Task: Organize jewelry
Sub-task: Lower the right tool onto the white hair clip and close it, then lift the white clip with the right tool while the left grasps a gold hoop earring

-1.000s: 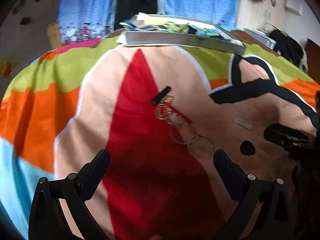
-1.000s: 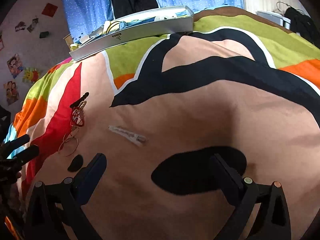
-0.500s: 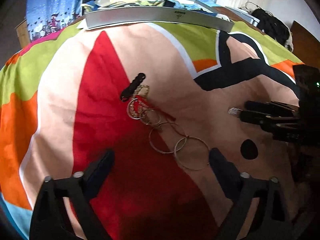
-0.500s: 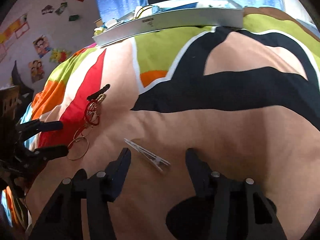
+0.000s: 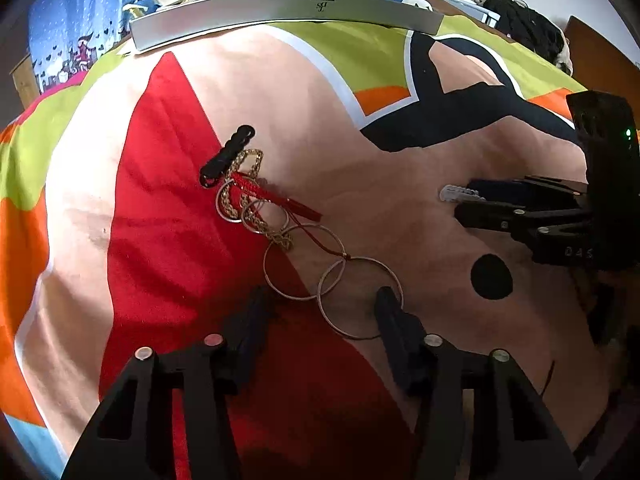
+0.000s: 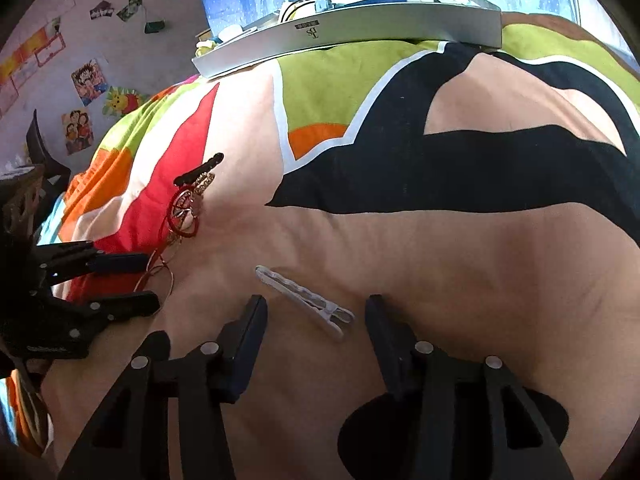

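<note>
The jewelry (image 5: pixel 280 216) lies in a little heap on a bright bedspread (image 5: pixel 360 52), where a red patch meets a pale pink patch. In the heap are thin rings (image 5: pixel 358 298) that overlap each other, a gold chain (image 5: pixel 248 164), a red string (image 5: pixel 280 198) and a black clip (image 5: pixel 226 156) at the far end. The left gripper (image 5: pixel 320 308) sits low over the nearest ring. Its two fingers are partly open, one on each side of that ring, and they hold nothing. A white clip (image 6: pixel 306 300) lies alone on the pink cloth, well apart from the heap. The right gripper (image 6: pixel 314 316) is partly open too, with one finger on each side of the white clip's near end, not squeezing it. A long silver tray (image 6: pixel 360 28) full of small things rests at the far edge of the bed.
</note>
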`<control>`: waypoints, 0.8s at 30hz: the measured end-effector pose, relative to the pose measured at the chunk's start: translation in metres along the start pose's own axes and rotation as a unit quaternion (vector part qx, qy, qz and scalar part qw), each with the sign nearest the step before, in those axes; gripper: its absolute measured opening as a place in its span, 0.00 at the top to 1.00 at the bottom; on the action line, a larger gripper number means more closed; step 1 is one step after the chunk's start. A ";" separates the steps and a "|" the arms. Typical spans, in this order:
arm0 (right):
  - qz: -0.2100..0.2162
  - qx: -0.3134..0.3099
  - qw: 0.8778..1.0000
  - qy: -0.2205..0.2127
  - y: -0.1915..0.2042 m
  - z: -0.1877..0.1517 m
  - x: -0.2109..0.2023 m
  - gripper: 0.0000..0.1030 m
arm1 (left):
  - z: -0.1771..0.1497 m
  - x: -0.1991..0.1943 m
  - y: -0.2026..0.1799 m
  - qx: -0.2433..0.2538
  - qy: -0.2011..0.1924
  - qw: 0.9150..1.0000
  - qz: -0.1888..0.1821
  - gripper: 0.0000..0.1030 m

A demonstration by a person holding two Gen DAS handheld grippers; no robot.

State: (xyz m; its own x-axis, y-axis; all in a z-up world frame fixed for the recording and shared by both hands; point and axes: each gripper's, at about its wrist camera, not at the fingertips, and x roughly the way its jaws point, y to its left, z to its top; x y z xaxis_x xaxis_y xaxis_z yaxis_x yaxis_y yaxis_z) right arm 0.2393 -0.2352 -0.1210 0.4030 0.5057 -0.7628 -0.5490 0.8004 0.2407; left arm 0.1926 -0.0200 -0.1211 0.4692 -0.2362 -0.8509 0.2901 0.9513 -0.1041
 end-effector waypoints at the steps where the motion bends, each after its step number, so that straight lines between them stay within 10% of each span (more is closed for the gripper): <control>1: 0.000 -0.003 1.000 0.001 0.001 0.000 0.000 0.61 | 0.000 -0.001 -0.001 -0.001 0.001 1.000 -0.001 0.59; 10: -0.011 -0.015 1.000 0.002 0.005 -0.002 0.002 0.85 | 0.006 -0.003 0.000 -0.023 0.034 0.999 -0.027 0.82; 24: -0.063 -0.093 0.994 -0.015 0.040 -0.011 -0.002 0.87 | -0.012 -0.035 -0.019 -0.031 0.011 0.999 0.017 0.98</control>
State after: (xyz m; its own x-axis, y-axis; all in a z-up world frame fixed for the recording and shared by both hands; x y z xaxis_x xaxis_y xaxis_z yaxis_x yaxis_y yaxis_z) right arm 0.2083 -0.2080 -0.1165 0.4969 0.4164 -0.7614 -0.6172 0.7863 0.0272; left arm 0.1606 -0.0270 -0.0957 0.4591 -0.1989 -0.8659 0.2222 0.9694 -0.1049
